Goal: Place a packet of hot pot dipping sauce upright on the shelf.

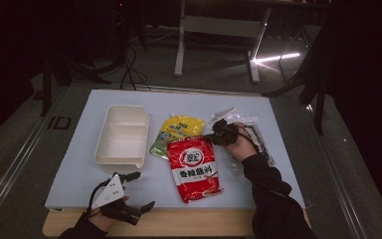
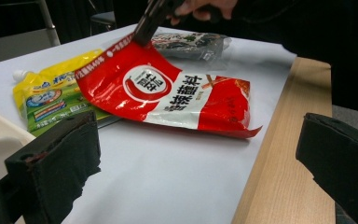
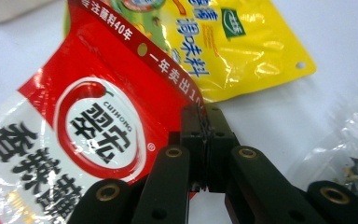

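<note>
— Lying on the worktop (image 1: 79,164) was the red sachet (image 1: 196,167), yes?
— Mostly; its top corner was lifted, overlapping the yellow pouch (image 1: 179,130).
— And each tool?
— The right tool (image 3: 204,122) was clamped on that corner; the left tool (image 1: 142,191) stood apart, empty.

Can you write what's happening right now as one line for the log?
right gripper: shut on red packet top corner, lifting it | left gripper: open, idle at table edge | yellow pouch: flat beside white box

A red pouch (image 1: 195,167) (white panel, black characters) beside a yellow-green pouch (image 1: 176,132).
</note>
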Motion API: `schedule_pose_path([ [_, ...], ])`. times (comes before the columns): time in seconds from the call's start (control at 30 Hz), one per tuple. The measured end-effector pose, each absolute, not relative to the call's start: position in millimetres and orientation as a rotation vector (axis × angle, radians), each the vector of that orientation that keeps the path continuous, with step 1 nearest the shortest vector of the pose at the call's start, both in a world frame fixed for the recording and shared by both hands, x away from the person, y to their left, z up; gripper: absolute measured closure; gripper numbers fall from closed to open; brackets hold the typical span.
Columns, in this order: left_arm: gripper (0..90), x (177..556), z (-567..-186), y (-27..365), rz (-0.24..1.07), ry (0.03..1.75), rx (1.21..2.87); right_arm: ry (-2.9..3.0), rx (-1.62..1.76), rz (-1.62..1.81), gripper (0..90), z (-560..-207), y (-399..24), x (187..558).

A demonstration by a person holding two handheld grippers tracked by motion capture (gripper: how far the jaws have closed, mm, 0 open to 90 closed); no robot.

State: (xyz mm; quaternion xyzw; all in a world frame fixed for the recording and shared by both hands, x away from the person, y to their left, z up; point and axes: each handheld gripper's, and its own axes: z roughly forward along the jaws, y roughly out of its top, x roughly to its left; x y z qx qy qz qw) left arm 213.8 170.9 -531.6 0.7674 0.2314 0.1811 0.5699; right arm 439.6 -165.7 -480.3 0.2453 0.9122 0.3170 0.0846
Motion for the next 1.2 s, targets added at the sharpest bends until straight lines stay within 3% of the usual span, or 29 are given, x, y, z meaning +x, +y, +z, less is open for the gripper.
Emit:
schedule_pose_path([
  [0.4, 0.8, 215.0, -525.5, 163.8, 0.466, 0.584, 1.839, 2.666, 0.657, 1.018, 89.1, -449.5, -176.9, 413.5],
  [0.7, 3.4, 219.4, -509.1, 161.3, 0.353, 0.622, 1.833, 2.617, 0.612, 1.093, 89.0, -430.6, -185.3, 395.1],
  [1.2, 2.4, 225.3, -483.7, 155.9, 0.351, 0.612, 1.799, 2.566, 0.530, 1.149, 89.0, -405.9, -197.1, 364.0],
])
